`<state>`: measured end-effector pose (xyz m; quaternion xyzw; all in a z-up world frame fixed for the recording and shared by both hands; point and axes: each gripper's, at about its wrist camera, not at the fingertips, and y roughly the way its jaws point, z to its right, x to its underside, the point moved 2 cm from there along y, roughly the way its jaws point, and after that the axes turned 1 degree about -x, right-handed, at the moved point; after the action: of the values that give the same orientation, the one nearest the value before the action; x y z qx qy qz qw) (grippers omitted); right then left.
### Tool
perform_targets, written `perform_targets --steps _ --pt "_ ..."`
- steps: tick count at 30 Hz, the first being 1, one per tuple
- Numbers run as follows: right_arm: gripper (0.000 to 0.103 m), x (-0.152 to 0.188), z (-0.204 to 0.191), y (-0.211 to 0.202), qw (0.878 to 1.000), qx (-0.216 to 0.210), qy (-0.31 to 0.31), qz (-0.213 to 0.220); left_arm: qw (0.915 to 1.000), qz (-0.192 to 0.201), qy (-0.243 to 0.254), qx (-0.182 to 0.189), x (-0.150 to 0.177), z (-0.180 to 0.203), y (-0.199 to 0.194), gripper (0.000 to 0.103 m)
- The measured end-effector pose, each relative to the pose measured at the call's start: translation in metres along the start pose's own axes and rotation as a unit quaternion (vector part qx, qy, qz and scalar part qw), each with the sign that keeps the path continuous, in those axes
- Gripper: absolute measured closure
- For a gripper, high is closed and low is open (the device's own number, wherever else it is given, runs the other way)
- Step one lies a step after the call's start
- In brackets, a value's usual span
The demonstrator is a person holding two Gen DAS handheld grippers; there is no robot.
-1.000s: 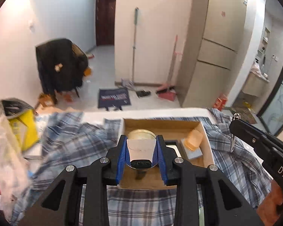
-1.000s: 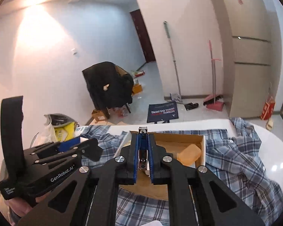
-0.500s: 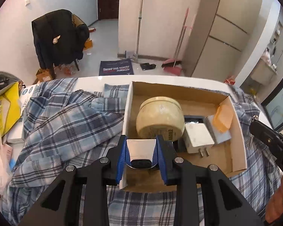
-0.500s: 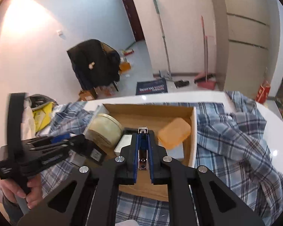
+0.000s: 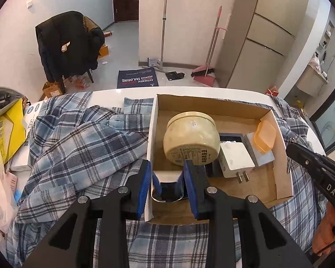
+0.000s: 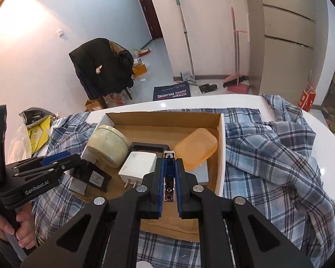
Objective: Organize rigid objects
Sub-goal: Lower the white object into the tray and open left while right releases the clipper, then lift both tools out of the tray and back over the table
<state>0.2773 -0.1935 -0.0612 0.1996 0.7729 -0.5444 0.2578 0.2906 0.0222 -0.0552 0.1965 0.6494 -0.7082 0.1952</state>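
**Both claws loaded over the cardboard box**

The left claw (image 5: 168,184) is seen clamped on a small silver-and-black item (image 5: 167,189); its identity cannot be made out, since the blue pads cover its sides. It is held low inside the cardboard box (image 5: 283,178), at the box's near left corner. The right claw (image 6: 169,179) is closed on a thin shiny metal piece (image 6: 168,188), possibly a nail clipper; only a narrow strip is exposed. In the box are noted a cream round jar (image 5: 191,140), a white plug adapter (image 5: 234,158), an orange soap-like block (image 6: 195,148) leaning on the right wall, and a black tray (image 6: 149,148), mostly covered. The box rests on a plaid shirt (image 5: 78,145) spread over the white surface (image 6: 323,138).
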Motion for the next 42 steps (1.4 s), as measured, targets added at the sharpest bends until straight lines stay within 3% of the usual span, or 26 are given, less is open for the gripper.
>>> perform_targets --steps 7,9,11,12,14,19,21,23,32,36,42 --pt "0.094 0.004 0.011 0.016 0.999 0.015 0.019 -0.028 0.9997 0.014 -0.011 0.015 -0.002 -0.002 -0.009 0.066" --pt "0.094 0.004 0.015 0.018 0.999 0.025 0.023 -0.028 0.9976 0.052 -0.027 0.036 -0.004 -0.004 -0.021 0.045" --pt "0.094 0.005 0.018 0.022 0.999 0.029 0.027 -0.037 0.9913 0.110 -0.053 0.049 -0.005 -0.007 -0.040 0.024" --pt "0.094 0.006 0.020 0.025 0.998 0.023 0.031 -0.043 0.9867 0.142 -0.061 0.051 -0.004 -0.008 -0.050 0.019" --pt "0.094 0.008 0.023 0.029 0.998 0.016 0.038 -0.054 0.9776 0.193 -0.064 0.054 -0.002 -0.007 -0.070 0.019" --pt "0.094 0.009 0.027 0.032 0.997 0.064 0.023 -0.044 0.9617 0.251 -0.069 0.085 0.000 -0.007 -0.099 0.018" --pt "0.094 0.009 0.027 0.034 0.996 0.082 0.016 -0.041 0.9521 0.283 -0.081 0.083 0.002 -0.008 -0.109 0.010" --pt "0.094 0.010 0.030 0.038 0.995 0.085 0.020 -0.047 0.9489 0.299 -0.082 0.058 0.002 -0.007 -0.114 0.000" --pt "0.094 0.009 0.028 0.042 0.994 0.098 0.001 -0.040 0.9561 0.279 -0.071 0.055 0.000 -0.005 -0.106 0.000" --pt "0.091 0.005 0.028 0.031 0.995 0.093 0.007 -0.032 0.9578 0.278 -0.060 0.038 0.003 0.001 -0.115 0.000" --pt "0.088 -0.004 0.009 -0.032 0.994 0.099 -0.009 0.035 0.9339 0.354 -0.037 0.039 0.018 0.010 -0.177 0.000"
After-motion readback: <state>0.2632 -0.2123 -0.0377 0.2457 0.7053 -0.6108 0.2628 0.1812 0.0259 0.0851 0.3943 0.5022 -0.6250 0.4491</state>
